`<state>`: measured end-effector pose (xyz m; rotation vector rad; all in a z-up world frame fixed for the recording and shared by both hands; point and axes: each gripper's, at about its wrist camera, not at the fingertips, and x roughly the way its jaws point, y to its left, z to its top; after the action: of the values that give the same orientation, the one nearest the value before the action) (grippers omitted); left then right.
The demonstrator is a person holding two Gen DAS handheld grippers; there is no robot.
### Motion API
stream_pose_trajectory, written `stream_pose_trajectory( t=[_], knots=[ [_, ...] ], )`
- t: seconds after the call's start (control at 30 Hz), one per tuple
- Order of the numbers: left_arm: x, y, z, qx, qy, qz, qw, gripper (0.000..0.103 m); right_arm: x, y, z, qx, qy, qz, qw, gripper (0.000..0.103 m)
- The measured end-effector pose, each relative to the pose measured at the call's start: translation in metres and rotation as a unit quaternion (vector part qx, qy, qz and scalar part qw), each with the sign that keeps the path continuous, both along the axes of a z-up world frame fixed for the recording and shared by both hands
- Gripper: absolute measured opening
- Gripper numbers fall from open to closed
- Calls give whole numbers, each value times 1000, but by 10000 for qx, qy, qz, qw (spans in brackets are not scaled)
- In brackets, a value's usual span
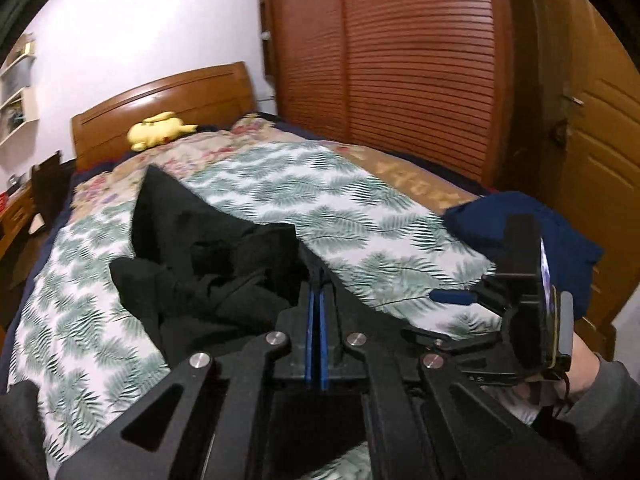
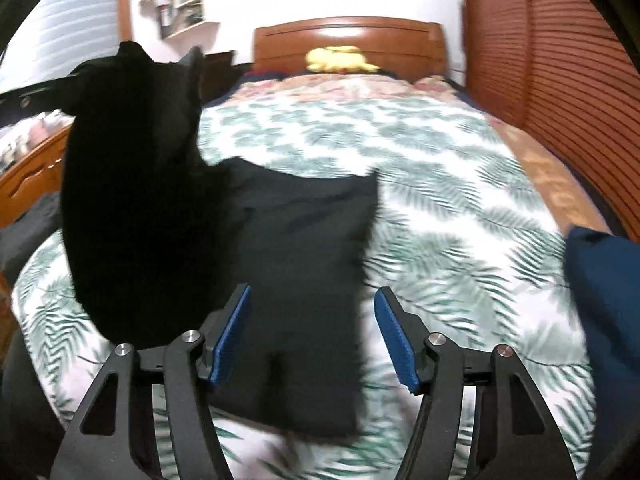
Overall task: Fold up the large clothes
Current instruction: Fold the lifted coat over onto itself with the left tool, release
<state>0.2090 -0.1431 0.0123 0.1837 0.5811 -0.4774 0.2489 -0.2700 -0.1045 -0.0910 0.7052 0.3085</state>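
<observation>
A black garment (image 1: pixel 200 256) lies bunched on the leaf-print bedspread (image 1: pixel 280 192). My left gripper (image 1: pixel 316 280) is shut on a fold of the black garment and lifts it. In the right wrist view the garment (image 2: pixel 304 232) lies partly flat on the bed, with its left part raised high (image 2: pixel 132 184). My right gripper (image 2: pixel 314 300) is open just above the flat part, with blue pads (image 2: pixel 232 332) on either side of the cloth. The right gripper (image 1: pixel 452 298) also shows in the left wrist view at the right, held by a hand.
A dark blue garment (image 1: pixel 520 224) lies at the bed's right edge; it also shows in the right wrist view (image 2: pixel 600 312). A yellow plush toy (image 1: pixel 160 130) sits by the wooden headboard (image 1: pixel 168 100). A slatted wooden wardrobe (image 1: pixel 400 60) stands right of the bed. A desk (image 2: pixel 28 176) stands left.
</observation>
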Motion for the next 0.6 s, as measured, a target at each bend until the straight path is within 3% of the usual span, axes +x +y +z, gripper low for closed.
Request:
stream_pose_trajectory(
  t=[0.13,0.33,0.47,0.6],
  knots=[
    [-2,-31,-9,-89,190,-315,9993,0,-4,-30,-2,-45,99,-255,9996,64],
    [-4,-49,-37,36,556,-403,9976,0,-12,-56,-5,-16,207,-565,9982,64],
    [-8,-52,-46,162,673,-414,9967,0,-18,-58,3,67,109,-566,9983,64],
    [-17,-40,-41,18,700,-351,9969,2,-19,-48,8,117,36,-492,9987,64]
  ],
)
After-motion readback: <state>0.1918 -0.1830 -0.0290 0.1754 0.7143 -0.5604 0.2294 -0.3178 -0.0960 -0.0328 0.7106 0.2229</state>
